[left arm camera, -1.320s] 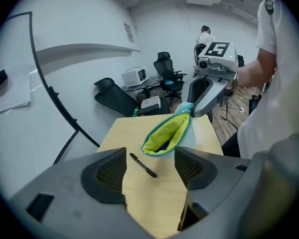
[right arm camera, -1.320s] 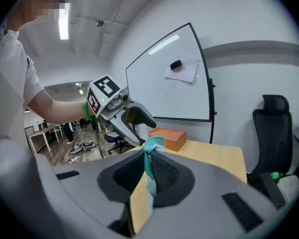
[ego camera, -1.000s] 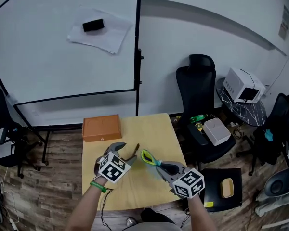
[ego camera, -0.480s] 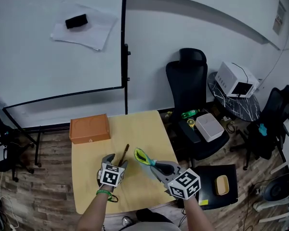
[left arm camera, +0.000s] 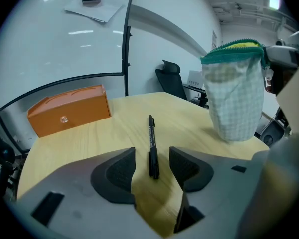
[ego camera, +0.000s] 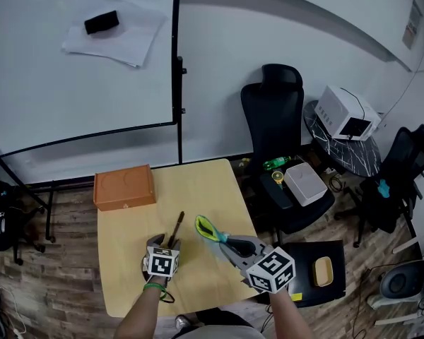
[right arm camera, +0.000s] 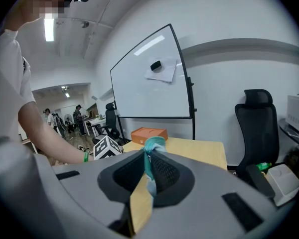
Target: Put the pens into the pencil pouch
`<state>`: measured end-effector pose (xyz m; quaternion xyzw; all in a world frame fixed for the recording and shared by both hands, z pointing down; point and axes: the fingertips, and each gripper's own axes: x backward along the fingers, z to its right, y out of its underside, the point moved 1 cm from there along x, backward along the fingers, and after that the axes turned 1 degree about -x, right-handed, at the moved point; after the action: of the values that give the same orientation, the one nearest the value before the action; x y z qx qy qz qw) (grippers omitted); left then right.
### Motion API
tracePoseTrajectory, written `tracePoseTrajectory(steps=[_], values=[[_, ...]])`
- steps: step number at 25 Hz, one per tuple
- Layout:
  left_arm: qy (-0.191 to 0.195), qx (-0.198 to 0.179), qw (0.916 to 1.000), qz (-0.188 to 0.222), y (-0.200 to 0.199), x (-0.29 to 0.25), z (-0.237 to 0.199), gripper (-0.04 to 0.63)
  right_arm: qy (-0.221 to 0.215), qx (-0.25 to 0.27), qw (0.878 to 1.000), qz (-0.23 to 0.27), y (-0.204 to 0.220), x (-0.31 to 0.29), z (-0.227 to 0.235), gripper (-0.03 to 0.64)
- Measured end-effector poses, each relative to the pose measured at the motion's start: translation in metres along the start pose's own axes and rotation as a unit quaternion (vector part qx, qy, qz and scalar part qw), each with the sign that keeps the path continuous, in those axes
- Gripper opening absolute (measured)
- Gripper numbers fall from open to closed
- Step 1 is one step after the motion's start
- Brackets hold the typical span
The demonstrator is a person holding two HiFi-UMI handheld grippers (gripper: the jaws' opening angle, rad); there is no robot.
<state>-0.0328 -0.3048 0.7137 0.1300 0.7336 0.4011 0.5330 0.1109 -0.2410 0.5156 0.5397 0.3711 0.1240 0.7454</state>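
A black pen lies on the wooden table, pointing away from me. My left gripper is down at the table with its jaws either side of the pen's near end. The jaws have just been closing, but a gap shows on each side and the pads do not press on the pen. A white checked pencil pouch with a green and yellow rim hangs above the table to the right. My right gripper is shut on its edge.
An orange box sits at the table's far left corner. A whiteboard stands behind the table. A black office chair and a stool with a white box stand to the right.
My left gripper has come down from above the table to the pen and rolled, so its jaws now flank the pen. The right gripper with the pouch has stayed almost still.
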Motion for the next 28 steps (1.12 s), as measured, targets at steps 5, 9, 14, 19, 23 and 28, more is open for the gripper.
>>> tracePoseTrajectory(steps=[5,9,14,19,23,28], values=[[-0.011,-0.028,0.9995,-0.003,0.005,0.0,0.002,0.157,0.0,0.001,1.0,-0.002,0.001,-0.002,0.0,0.038],[-0.007,-0.062,0.9981,-0.007,0.005,-0.001,0.011,0.096,0.0,-0.003,1.0,-0.003,0.001,-0.004,0.001,0.038],[0.005,-0.059,0.9981,-0.016,0.005,0.0,0.009,0.06,0.004,-0.004,1.0,-0.002,0.002,-0.002,-0.001,0.038],[0.013,-0.071,0.9973,0.007,-0.013,0.02,-0.001,0.058,0.01,-0.009,1.0,-0.001,0.006,0.0,-0.001,0.038],[0.023,-0.1,0.9936,0.047,-0.046,0.05,-0.007,0.058,0.019,-0.011,1.0,0.004,0.006,-0.001,0.0,0.038],[0.041,-0.135,0.9856,0.093,-0.092,0.1,-0.008,0.058,0.025,-0.004,1.0,0.014,-0.003,-0.006,-0.001,0.038]])
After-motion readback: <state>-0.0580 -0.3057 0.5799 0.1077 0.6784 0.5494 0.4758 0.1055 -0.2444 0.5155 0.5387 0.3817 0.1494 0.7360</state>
